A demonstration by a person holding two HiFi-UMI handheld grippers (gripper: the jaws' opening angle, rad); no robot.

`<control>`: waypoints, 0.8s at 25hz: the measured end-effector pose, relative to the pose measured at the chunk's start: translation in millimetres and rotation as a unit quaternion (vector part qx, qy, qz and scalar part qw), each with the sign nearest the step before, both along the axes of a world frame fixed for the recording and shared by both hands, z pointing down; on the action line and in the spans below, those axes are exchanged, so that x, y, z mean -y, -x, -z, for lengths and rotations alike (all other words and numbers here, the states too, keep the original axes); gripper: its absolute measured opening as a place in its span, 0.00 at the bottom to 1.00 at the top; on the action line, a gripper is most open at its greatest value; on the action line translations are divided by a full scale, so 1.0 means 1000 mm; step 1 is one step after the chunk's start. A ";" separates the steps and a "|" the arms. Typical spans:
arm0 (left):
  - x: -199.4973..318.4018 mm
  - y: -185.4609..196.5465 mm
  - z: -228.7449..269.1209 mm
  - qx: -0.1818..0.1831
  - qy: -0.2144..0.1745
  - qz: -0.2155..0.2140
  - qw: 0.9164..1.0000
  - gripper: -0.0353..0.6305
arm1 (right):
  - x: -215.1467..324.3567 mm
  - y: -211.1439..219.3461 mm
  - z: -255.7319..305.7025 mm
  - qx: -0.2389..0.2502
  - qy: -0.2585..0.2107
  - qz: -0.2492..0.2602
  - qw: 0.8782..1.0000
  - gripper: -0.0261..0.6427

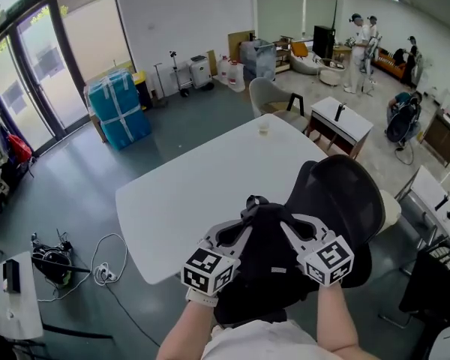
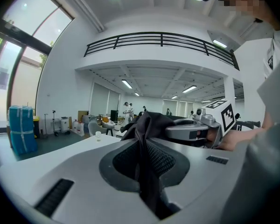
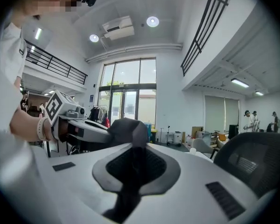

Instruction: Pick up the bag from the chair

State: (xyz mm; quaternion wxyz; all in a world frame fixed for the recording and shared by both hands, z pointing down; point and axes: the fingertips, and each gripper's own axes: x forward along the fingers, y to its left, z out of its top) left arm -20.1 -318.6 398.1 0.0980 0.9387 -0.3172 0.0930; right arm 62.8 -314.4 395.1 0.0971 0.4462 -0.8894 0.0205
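Observation:
A black fabric bag (image 1: 266,276) hangs between my two grippers, close to my body and beside the black mesh chair (image 1: 345,193). My left gripper (image 1: 238,235) is shut on the bag's left side and my right gripper (image 1: 296,231) is shut on its right side. In the left gripper view, a fold of the black bag (image 2: 149,125) is pinched between the jaws of my left gripper (image 2: 147,157), with the right gripper (image 2: 200,127) just beyond. In the right gripper view, my right gripper (image 3: 135,164) clamps the dark bag (image 3: 128,129); the chair back (image 3: 256,160) is at the right.
A large white table (image 1: 202,193) stands just ahead with a small cup (image 1: 264,126) at its far edge. A beige chair (image 1: 268,96) and a small desk (image 1: 341,118) lie beyond. Blue wrapped boxes (image 1: 118,107) stand far left. Cables (image 1: 105,268) lie on the floor at left.

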 end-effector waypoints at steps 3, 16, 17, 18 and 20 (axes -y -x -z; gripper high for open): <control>0.001 0.003 0.015 -0.002 -0.019 0.003 1.000 0.14 | 0.000 0.003 0.014 0.007 -0.015 -0.001 1.000 0.09; 0.002 0.018 0.036 -0.003 -0.071 0.025 0.997 0.13 | 0.001 0.018 0.037 0.028 -0.032 0.014 0.999 0.09; 0.001 0.019 0.037 -0.003 -0.073 0.025 0.997 0.13 | 0.000 0.018 0.037 0.029 -0.032 0.014 0.999 0.09; 0.000 0.019 0.037 -0.004 -0.074 0.026 0.997 0.13 | -0.001 0.019 0.038 0.029 -0.033 0.015 0.999 0.09; 0.000 0.019 0.038 -0.004 -0.074 0.027 0.997 0.13 | -0.001 0.019 0.038 0.031 -0.033 0.016 0.999 0.09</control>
